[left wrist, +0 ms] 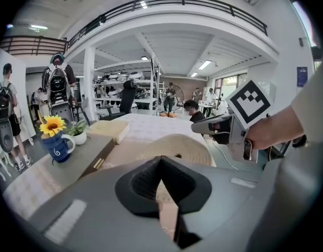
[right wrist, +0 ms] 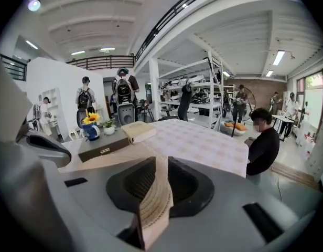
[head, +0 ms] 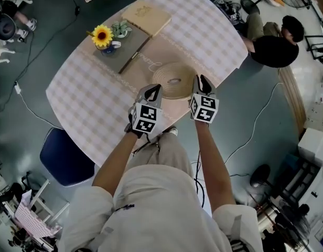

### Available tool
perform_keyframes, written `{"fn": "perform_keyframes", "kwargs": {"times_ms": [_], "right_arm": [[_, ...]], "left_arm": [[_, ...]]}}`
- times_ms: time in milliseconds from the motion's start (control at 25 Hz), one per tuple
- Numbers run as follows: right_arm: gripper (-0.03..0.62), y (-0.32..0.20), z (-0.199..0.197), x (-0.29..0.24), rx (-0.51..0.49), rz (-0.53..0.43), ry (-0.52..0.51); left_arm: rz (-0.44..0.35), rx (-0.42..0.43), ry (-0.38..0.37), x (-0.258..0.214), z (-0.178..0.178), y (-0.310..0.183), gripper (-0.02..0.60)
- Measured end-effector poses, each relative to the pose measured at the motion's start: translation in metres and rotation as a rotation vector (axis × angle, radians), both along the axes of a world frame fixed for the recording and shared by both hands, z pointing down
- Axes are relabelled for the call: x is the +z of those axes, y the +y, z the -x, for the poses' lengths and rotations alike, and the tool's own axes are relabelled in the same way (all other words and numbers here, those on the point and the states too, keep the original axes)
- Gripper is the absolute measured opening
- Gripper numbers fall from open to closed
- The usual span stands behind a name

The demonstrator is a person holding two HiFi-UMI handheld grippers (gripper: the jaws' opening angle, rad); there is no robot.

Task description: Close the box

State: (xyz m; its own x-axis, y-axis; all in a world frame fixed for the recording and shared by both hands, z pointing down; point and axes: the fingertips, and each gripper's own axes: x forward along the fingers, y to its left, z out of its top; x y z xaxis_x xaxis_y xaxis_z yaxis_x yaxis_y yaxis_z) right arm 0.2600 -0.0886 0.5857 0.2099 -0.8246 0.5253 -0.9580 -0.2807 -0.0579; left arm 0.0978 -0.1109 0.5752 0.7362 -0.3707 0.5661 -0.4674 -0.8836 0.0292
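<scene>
A round woven straw box lid (head: 174,80) lies on a beige mat in the middle of the table, just ahead of both grippers. My right gripper (head: 203,83) is at its near right edge. In the right gripper view (right wrist: 160,164) the lid's ribbed rim (right wrist: 153,203) fills the gap and the jaws press on it. My left gripper (head: 153,92) is at the lid's near left edge. In the left gripper view (left wrist: 162,164) the jaws stand close together with a tan strip in the narrow gap. The lid's dome (left wrist: 174,145) shows beyond them.
A flat grey box with a gold clasp (head: 119,54) lies behind the lid and carries a sunflower in a blue mug (head: 104,38) and a small plant. A tan book (head: 147,18) lies at the far side. A person in black (head: 274,46) sits at the table's right; a blue chair (head: 64,156) stands near left.
</scene>
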Motion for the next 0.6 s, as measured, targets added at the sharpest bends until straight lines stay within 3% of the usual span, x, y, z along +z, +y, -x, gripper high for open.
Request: {"fn": "perform_keyframes", "kwargs": {"times_ms": [600], "right_arm": [[0.094, 0.052, 0.028, -0.142, -0.143, -0.152, 0.071]], "left_arm": [[-0.184, -0.128, 0.134, -0.160, 0.061, 0.016, 0.002]]}}
